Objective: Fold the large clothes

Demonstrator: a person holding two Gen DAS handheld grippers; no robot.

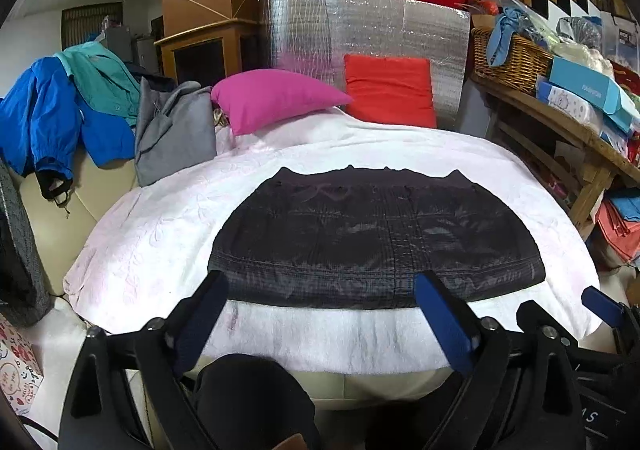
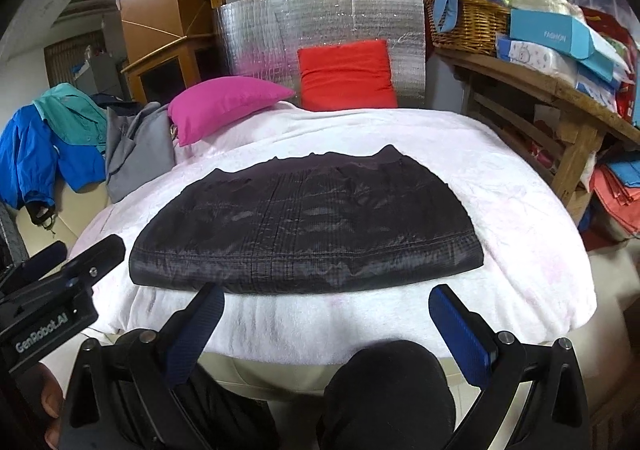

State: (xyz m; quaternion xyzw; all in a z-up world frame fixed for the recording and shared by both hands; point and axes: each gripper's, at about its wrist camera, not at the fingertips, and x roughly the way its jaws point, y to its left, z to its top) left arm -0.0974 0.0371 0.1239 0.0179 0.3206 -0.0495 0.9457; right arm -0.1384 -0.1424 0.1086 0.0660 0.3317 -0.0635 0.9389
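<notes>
A dark quilted jacket point(image 1: 376, 238) lies flat, already folded, on the white blanket point(image 1: 160, 226); left claw point(image 1: 324, 302) and right claw point(image 2: 328, 314) hover wide and empty, likely to grip its near hem next.

A black quilted garment point(image 1: 376, 238) with a fine grid of stitching lies on a white blanket point(image 1: 160, 226) with a faint pink floral pattern, near a magenta pillow point(image 1: 272, 97), an orange-red cushion point(image 1: 390, 89), silver foil sheeting point(image 1: 360, 29) and blue-padded gripper fingers point(image 1: 444, 318).

Blk garment point(image 1: 376, 238) flat on wht blanket point(image 1: 160, 226)
</notes>
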